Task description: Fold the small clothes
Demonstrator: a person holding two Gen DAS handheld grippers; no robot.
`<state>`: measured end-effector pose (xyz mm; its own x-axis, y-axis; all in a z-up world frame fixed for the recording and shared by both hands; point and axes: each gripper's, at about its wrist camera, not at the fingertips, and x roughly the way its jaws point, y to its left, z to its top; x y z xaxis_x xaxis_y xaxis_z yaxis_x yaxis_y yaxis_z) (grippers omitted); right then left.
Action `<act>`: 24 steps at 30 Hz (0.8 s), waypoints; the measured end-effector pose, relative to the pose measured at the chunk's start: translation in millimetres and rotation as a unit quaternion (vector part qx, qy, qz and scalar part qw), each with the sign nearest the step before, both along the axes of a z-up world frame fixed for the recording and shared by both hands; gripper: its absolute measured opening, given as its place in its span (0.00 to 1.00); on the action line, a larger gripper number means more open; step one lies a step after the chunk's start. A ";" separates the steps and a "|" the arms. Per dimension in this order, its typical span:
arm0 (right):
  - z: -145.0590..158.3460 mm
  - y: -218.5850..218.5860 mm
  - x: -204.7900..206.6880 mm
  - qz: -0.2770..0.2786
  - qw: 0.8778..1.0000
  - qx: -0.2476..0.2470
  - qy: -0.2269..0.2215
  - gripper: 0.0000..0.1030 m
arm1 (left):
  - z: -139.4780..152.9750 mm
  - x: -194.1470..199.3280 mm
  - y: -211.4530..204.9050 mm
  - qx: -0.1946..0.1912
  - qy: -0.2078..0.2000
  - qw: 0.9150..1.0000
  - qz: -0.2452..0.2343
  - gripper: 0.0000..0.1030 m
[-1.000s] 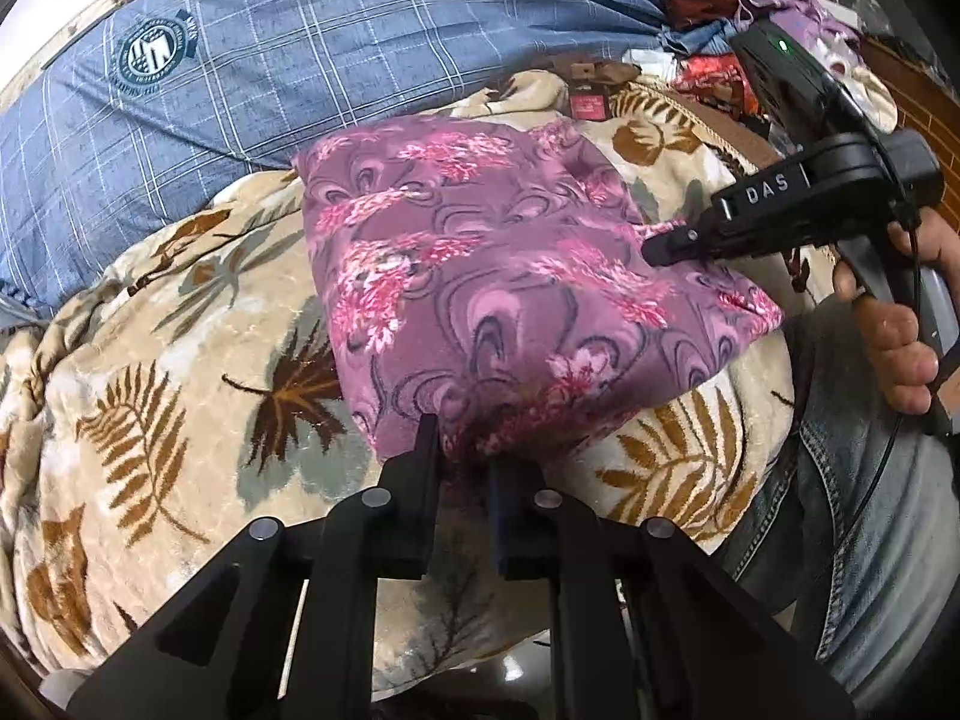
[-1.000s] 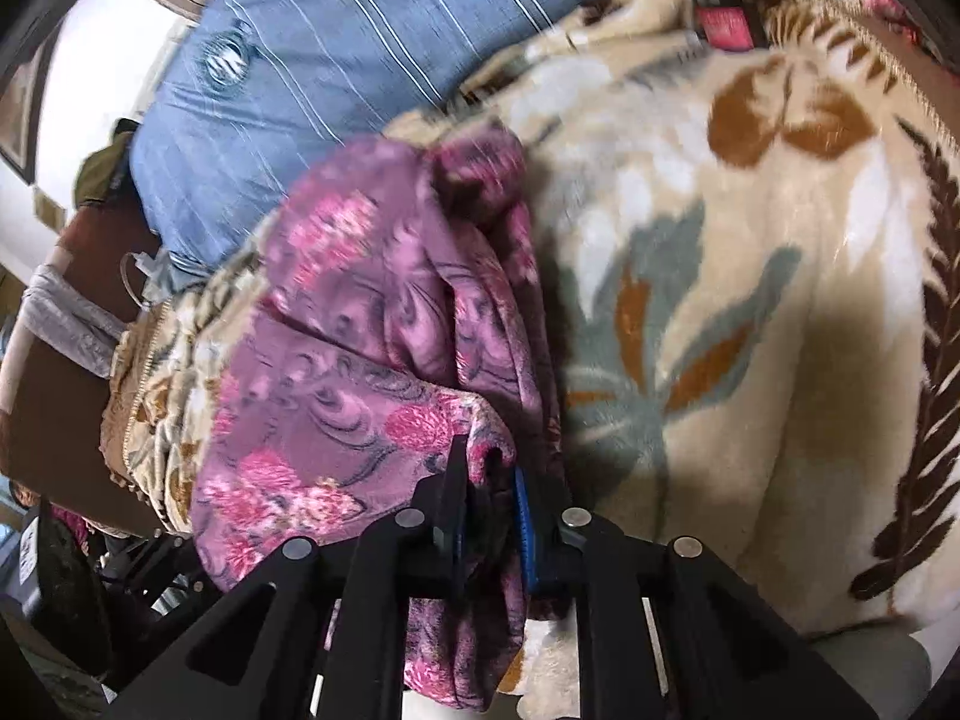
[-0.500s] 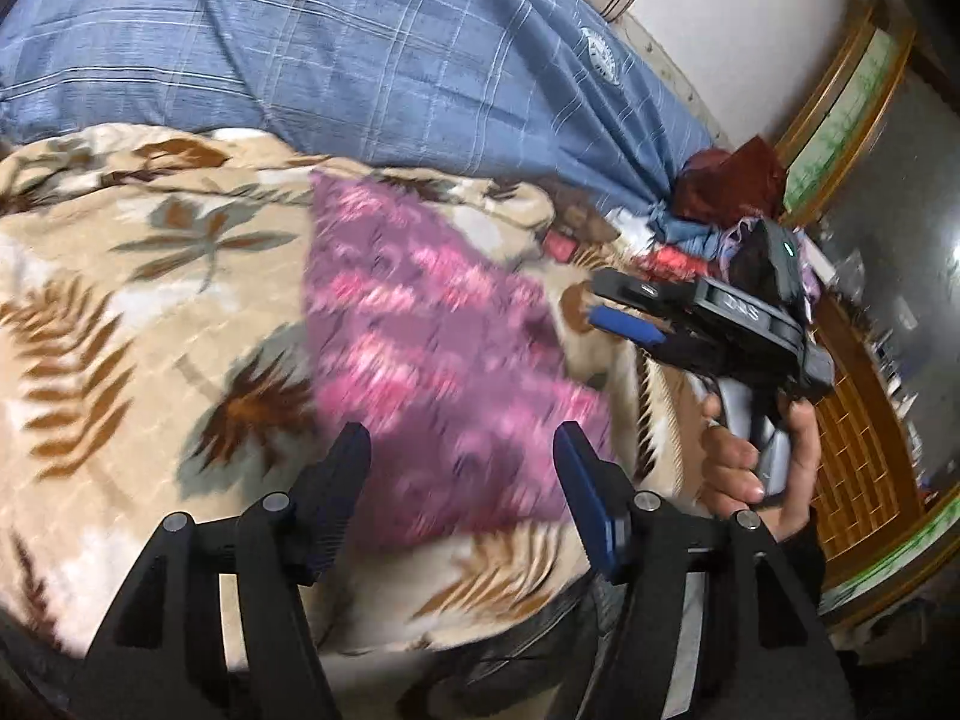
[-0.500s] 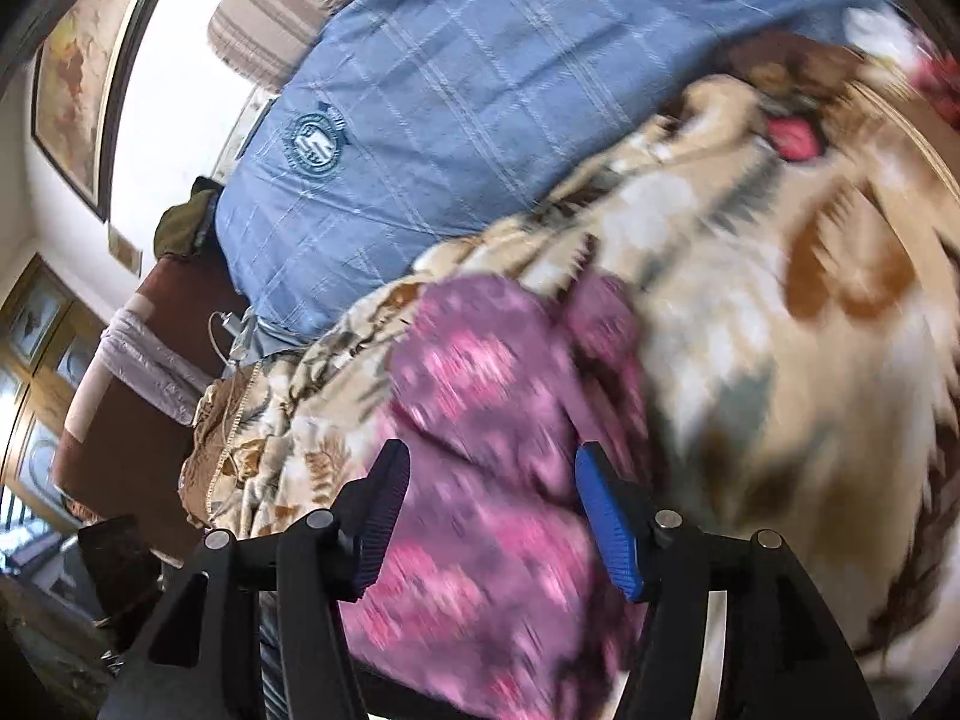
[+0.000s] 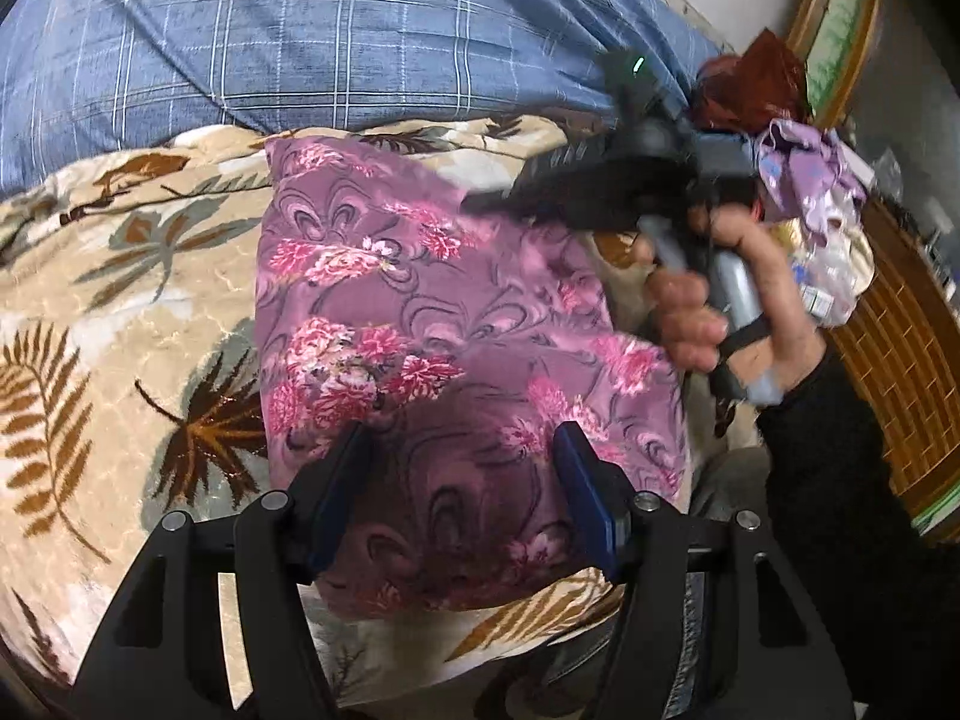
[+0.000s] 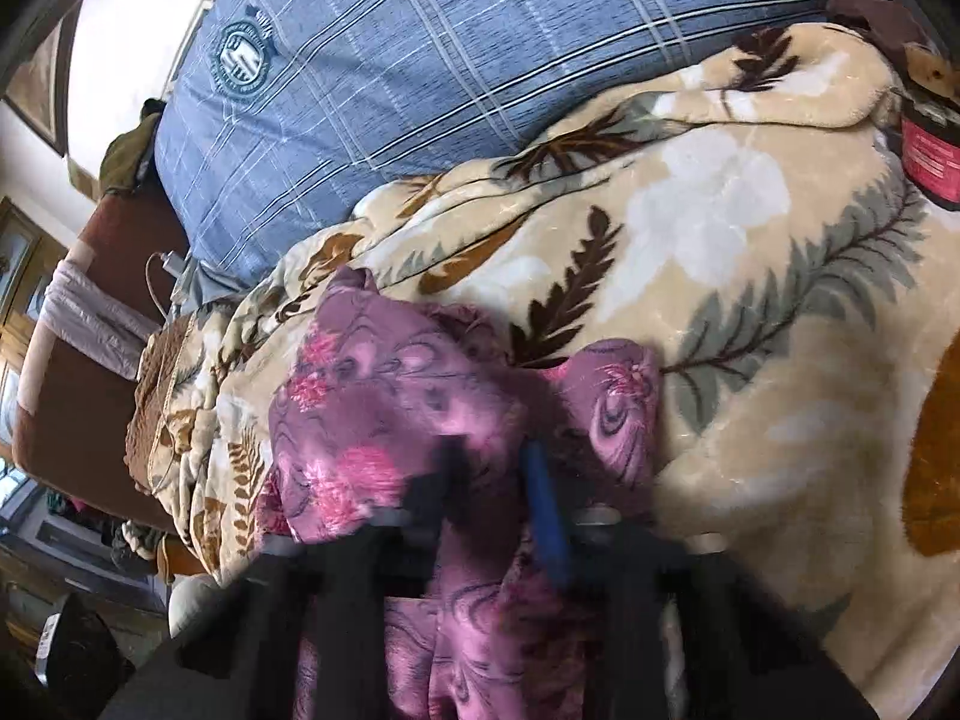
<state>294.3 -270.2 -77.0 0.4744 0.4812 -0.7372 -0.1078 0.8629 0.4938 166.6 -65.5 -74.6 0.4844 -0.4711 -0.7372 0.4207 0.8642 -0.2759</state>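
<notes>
A folded purple floral garment (image 5: 432, 324) lies on the beige leaf-print blanket (image 5: 120, 312). My left gripper (image 5: 462, 450) is open, its jaws spread just above the garment's near edge. My right gripper (image 5: 480, 201), blurred, reaches over the garment's far right side. In the right wrist view the right gripper (image 6: 495, 456) is blurred, its fingers partly apart over the garment (image 6: 372, 396), and I cannot tell whether it grips cloth.
A blue plaid pillow (image 5: 300, 36) lies behind the blanket. A heap of red and lilac clothes (image 5: 798, 168) sits at the right by a wooden bed frame (image 5: 900, 324). A brown headboard or sofa (image 6: 78, 324) stands at the left in the right wrist view.
Both grippers let go of the garment and opened about half a second ago. Since then the left has come back low over its near edge, and the right has moved down onto the cloth.
</notes>
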 end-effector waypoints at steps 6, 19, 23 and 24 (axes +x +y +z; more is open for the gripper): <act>15.9 -22.9 2.9 -0.055 0.997 -0.037 -0.039 0.04 | -5.3 0.1 -1.8 0.016 -0.001 1.000 -0.012 0.61; 41.3 -41.6 -79.6 -0.049 0.992 0.104 -0.047 0.52 | 6.3 7.2 42.8 -0.058 0.052 0.996 0.034 0.64; 2.6 -20.1 -93.9 -0.039 0.995 0.086 0.024 0.42 | 1.1 6.9 28.5 -0.026 0.045 0.998 0.030 0.64; -7.9 -19.9 -93.6 -0.040 0.995 0.087 0.042 0.40 | 1.6 3.6 19.9 -0.003 0.032 0.999 0.029 0.64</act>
